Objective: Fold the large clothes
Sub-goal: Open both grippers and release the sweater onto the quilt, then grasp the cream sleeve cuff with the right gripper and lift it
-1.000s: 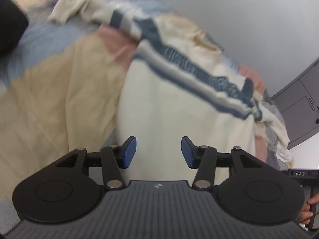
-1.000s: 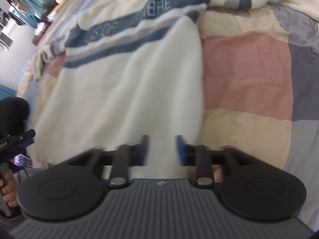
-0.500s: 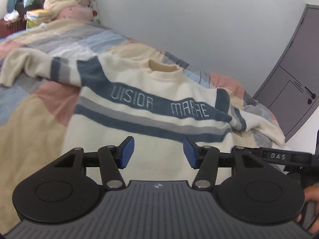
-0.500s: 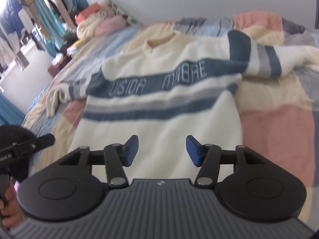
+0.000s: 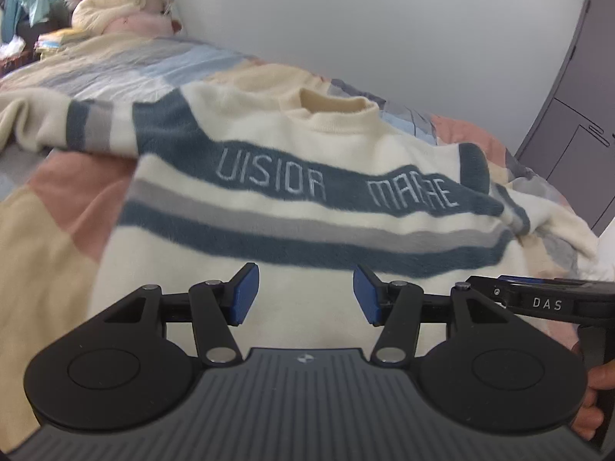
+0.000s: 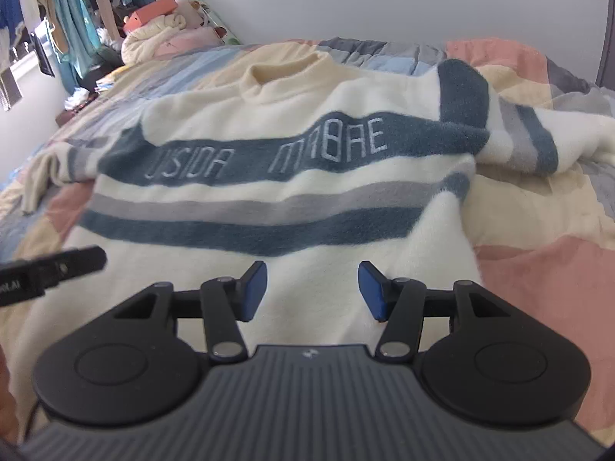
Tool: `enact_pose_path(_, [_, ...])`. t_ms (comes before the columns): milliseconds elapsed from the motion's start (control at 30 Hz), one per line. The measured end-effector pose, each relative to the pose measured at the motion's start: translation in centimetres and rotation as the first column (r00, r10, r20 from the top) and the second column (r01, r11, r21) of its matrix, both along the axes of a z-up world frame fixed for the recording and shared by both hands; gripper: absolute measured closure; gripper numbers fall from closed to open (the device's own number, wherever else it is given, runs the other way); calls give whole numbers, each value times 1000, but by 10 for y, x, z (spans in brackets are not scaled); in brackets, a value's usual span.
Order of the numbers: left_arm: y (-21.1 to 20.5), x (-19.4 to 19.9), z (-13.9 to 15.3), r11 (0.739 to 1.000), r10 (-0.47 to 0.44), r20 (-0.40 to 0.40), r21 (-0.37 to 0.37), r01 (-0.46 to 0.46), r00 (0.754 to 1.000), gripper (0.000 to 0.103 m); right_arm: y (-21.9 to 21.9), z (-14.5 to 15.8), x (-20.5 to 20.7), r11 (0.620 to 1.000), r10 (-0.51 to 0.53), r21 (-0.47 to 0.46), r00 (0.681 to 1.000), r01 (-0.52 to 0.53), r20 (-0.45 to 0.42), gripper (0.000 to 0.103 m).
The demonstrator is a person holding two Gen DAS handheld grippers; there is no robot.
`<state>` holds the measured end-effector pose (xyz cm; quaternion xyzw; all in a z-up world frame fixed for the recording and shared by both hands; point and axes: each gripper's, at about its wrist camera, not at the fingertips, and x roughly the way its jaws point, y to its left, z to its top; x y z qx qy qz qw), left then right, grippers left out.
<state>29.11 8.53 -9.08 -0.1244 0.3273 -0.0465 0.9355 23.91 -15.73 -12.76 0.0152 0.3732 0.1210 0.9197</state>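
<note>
A cream sweater [image 5: 307, 146] with dark blue and grey chest stripes and lettering lies face up on the bed, sleeves spread left and right. It also shows in the right wrist view [image 6: 269, 134]. My left gripper [image 5: 305, 294] is open and empty, above the sweater's lower body near the hem. My right gripper [image 6: 312, 290] is open and empty, above the lower body toward its right side. The right sleeve [image 6: 530, 142] lies bunched on the bedspread.
A patchwork bedspread [image 5: 50, 238] of pink, cream, blue and grey covers the bed. Pillows and soft toys [image 6: 165, 34] sit at the head. Hanging clothes [image 6: 69, 19] are at far left. A grey door [image 5: 576, 123] stands at the right.
Both grippers have tilted up and pulled back from close over the sweater, so the whole garment is in view. The right jaws have widened. The sweater lies as before.
</note>
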Motion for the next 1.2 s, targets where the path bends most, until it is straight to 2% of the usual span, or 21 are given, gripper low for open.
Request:
enact_pose_path(100, [2, 9, -14, 1000, -14, -13, 10, 14, 1000, 43, 0, -12, 13, 1000, -15, 1, 999, 15, -39, 48])
enact_pose_path(233, [6, 24, -37, 999, -33, -74, 1, 33, 997, 43, -3, -29, 32, 998, -44, 36, 991, 49, -124, 49])
enact_pose_path(333, [6, 32, -48, 999, -46, -108, 10, 48, 993, 43, -3, -32, 36, 998, -48, 40, 991, 53, -125, 48])
enact_pose_path(433, [4, 31, -48, 998, -50, -105, 28, 53, 993, 42, -2, -27, 34, 998, -48, 46, 993, 53, -111, 48])
enact_pose_path(600, [7, 25, -45, 999, -31, -98, 2, 32, 995, 42, -26, -3, 28, 983, -95, 151, 992, 107, -79, 48])
enact_pose_path(800, [5, 13, -40, 1000, -6, -94, 13, 7, 996, 42, -91, 37, 17, 935, -212, 285, 977, 212, -33, 48])
enact_pose_path(1033, [3, -1, -36, 999, 17, -81, -28, -19, 997, 42, -192, 51, 23, 927, -356, 163, 929, 338, 100, 48])
enact_pose_path(1200, [5, 0, -37, 997, 63, -83, -34, -66, 994, 42, -282, 40, 45, 878, -477, 96, 869, 468, 129, 48])
